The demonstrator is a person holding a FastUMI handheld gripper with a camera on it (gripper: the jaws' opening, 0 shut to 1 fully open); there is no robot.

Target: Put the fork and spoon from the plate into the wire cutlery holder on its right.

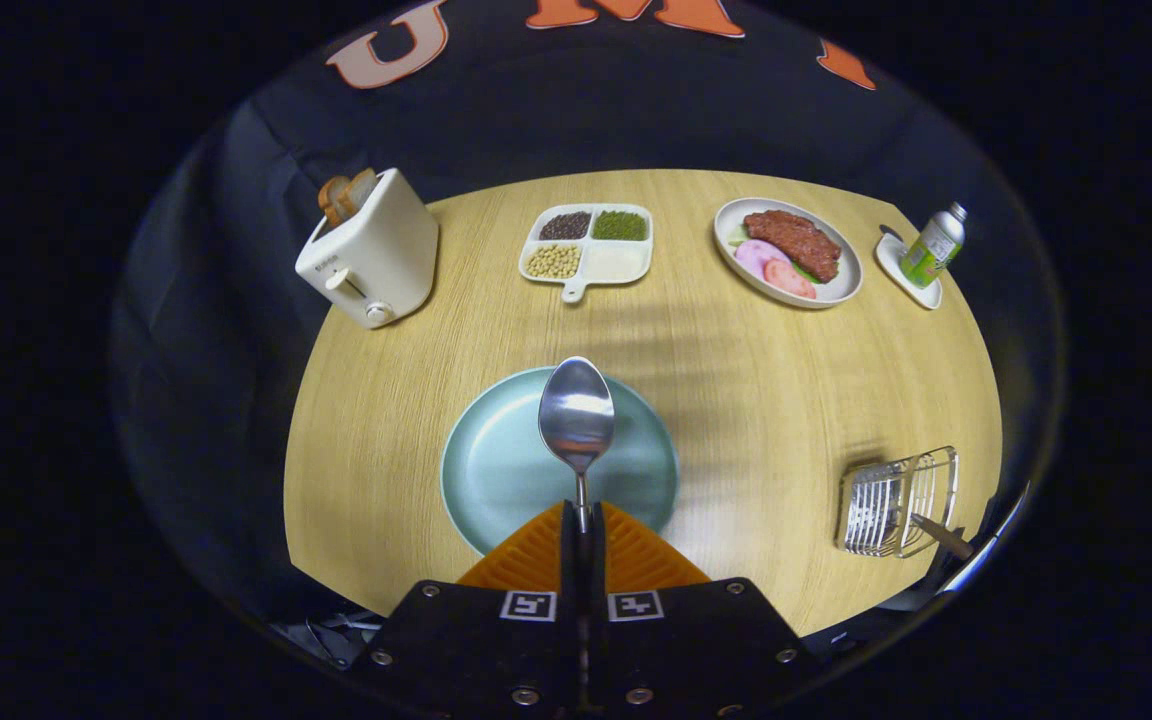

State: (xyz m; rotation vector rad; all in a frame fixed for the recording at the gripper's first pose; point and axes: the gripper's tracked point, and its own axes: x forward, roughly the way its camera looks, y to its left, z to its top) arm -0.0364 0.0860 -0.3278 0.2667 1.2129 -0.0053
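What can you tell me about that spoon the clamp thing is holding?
The spoon is shiny, metal-looking, with an oval bowl and a thin stem. The gripper is shut on the stem, both fingers pressing it, so its lower handle is hidden between them. The bowl points away from the fingers, its polished face catching reflections, raised above the pale blue-green plate on the wooden table. Nothing else touches it.
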